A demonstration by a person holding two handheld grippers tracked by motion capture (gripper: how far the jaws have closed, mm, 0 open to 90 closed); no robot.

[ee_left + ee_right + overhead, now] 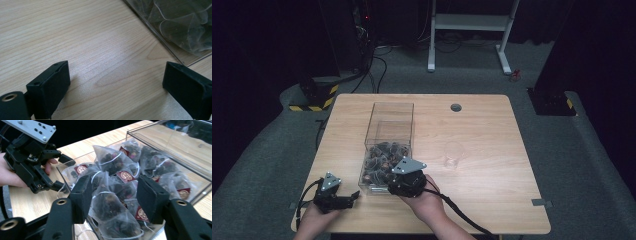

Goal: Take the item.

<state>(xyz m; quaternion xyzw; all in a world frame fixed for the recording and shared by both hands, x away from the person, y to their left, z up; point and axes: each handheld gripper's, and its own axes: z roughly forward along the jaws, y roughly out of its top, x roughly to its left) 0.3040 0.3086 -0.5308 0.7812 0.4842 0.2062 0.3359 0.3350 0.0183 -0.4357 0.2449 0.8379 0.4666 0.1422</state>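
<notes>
A clear plastic box [388, 145] lies on the wooden table [482, 130], its long axis running from the near edge toward the far edge, left of the middle. Its near half is heaped with pyramid tea bags [382, 162]; the far half looks bare.

The high view also takes in a clear glass [454, 154] standing right of the box, well apart from it, and a small round hole [456, 107] near the far edge.

The right gripper view brings the tea bags [110, 162] close: dark dried contents, white strings, dark red tags with gold seals. The right gripper [112, 197] hangs over the box's near end, fingers apart around one tea bag [107, 205] without clamping it.

The left gripper [343, 201] rests by the near left corner, fingers spread wide over bare wood, with the corner of the box [185, 60] just ahead.
</notes>
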